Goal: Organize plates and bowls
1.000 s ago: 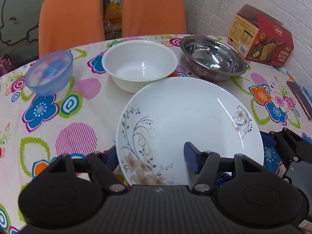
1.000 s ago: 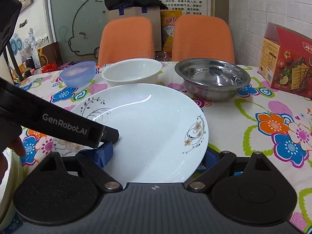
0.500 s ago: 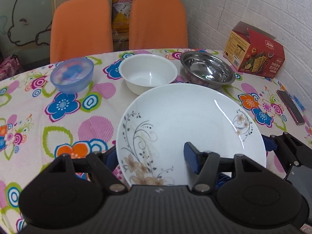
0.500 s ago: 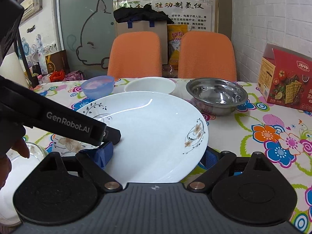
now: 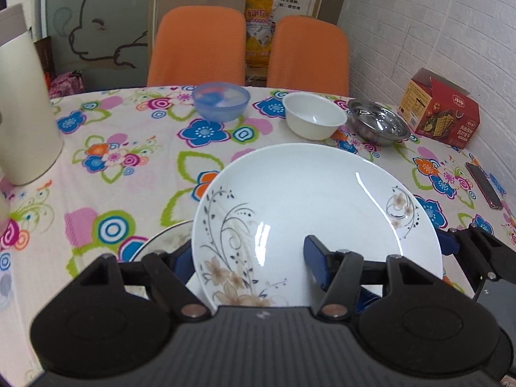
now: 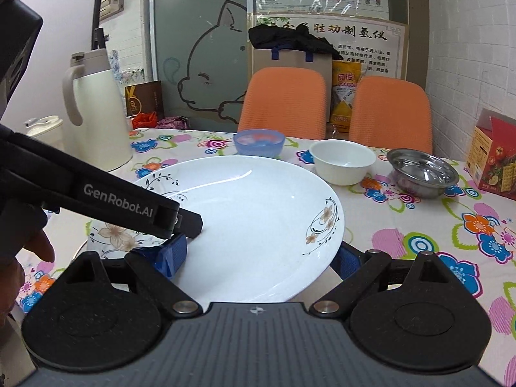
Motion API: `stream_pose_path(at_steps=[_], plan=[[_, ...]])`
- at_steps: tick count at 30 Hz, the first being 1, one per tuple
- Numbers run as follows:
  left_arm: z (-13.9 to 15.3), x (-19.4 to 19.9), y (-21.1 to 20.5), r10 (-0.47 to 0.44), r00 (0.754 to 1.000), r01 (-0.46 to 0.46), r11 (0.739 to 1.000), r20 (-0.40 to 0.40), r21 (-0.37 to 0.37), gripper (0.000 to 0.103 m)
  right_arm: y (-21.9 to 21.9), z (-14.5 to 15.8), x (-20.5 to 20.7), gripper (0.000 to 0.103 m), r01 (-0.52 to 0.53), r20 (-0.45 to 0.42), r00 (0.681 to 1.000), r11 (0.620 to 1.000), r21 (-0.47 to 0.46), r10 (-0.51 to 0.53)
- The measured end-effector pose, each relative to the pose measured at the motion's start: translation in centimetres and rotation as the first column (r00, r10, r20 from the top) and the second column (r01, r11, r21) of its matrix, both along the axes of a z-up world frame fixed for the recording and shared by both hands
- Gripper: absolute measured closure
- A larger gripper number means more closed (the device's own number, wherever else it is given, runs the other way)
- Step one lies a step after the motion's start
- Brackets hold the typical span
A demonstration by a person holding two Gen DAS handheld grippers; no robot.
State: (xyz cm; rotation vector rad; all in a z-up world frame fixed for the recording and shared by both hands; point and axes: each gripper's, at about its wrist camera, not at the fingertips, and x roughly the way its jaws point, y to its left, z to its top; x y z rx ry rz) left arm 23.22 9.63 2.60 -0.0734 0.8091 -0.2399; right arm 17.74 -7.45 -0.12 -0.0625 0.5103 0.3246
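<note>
1. Both grippers clamp the white floral plate (image 5: 309, 206), holding it tilted above the flowered tablecloth (image 5: 129, 148): the left gripper (image 5: 248, 259) pinches its near-left rim, the right gripper (image 6: 258, 258) its near-right edge.
2. Under the plate's left side, another dish's rim (image 5: 164, 238) peeks out.
3. Farther back stand a blue bowl (image 5: 221, 101), a white bowl (image 5: 314, 119) and a steel bowl (image 5: 378, 125), in a row.

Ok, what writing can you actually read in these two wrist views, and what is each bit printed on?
"GenRobot.AI": white lettering on the black left gripper arm crossing the white floral plate.
"胜功制氢仪": large black characters on the wall poster; its small print is too small to read.
Red cracker box: logo and label text too small.
Yellow snack bag: lettering blurred.
Brown card with a gold V emblem: unreadable.
</note>
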Motion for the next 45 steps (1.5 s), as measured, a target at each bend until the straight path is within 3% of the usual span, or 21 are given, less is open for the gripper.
stream_pose_path(at_steps=[9,16,27,32,40,45], plan=[[-3.3,-3.3,5.0,0.086,0.994,-0.087,0.996,-0.066,-0.004,0.044,4.7,-2.3,-2.5,0.022,-0.094,-0.073,0.993,0.995,-0.012,0.093],[-3.9,-3.7,4.9,0.076,0.996,-0.074,0.997,-0.042,0.028,0.045,5.2,-3.3,-2.5,0.022,-0.089,-0.095,0.992,0.996,-0.012,0.087],[-4.1,-2.9,6.8,0.061,0.995,-0.07,0.991,-0.076,-0.114,0.041,4.9,-3.8,-1.6,0.022,-0.117,-0.114,0.986,0.993,0.022,0.118],[-4.0,-2.5,7.1,0.055,0.995,-0.064,0.99,-0.08,-0.125,0.037,5.1,-3.8,-1.3,0.023,-0.12,-0.093,0.989,0.993,-0.004,0.119],[-3.5,-1.5,7.4,0.018,0.991,-0.034,0.992,-0.131,-0.124,0.031,5.0,-3.8,-0.4,0.023,-0.114,-0.086,0.99,0.993,-0.02,0.112],[-2.9,-0.2,7.6,-0.029,0.977,0.007,0.995,-0.212,-0.104,0.03,4.6,-3.9,-0.2,0.023,-0.109,-0.085,0.99,0.994,-0.007,0.108]])
